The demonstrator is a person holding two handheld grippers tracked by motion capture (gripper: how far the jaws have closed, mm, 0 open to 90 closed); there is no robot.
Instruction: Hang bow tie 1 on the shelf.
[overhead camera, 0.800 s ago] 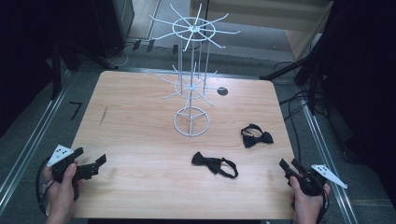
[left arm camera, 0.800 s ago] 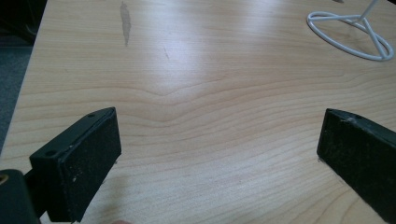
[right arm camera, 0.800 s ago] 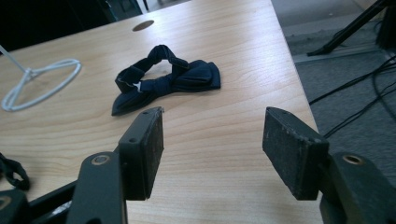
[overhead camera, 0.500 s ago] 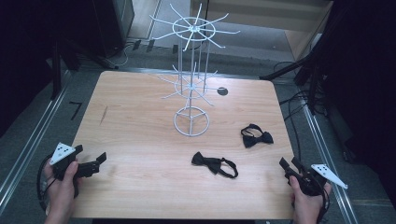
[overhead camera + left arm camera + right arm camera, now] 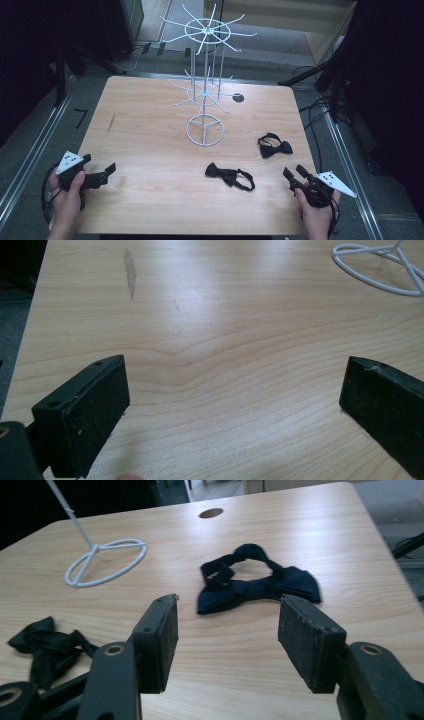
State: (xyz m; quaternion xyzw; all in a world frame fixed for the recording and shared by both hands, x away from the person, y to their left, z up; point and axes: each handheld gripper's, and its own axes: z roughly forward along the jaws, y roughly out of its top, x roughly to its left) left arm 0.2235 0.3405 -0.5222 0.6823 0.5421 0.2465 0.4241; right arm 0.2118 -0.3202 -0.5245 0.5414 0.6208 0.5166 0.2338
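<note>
Both grippers, left point(image 5: 97, 175) and right point(image 5: 296, 176), are sitting spread at the lower frame corners, risking snagging a bow tie's point(image 5: 275, 146) loose strap.

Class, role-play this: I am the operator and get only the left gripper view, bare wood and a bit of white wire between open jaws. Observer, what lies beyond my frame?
Observer: Two black bow ties; the nearer bow tie lies in front of the white wire rack.
Operator: And the other one?
Observer: The farther bow tie lies just ahead of the right gripper, jaws apart.
Operator: Is anything hung on the rack?
Observer: No, its prongs are bare.
</note>
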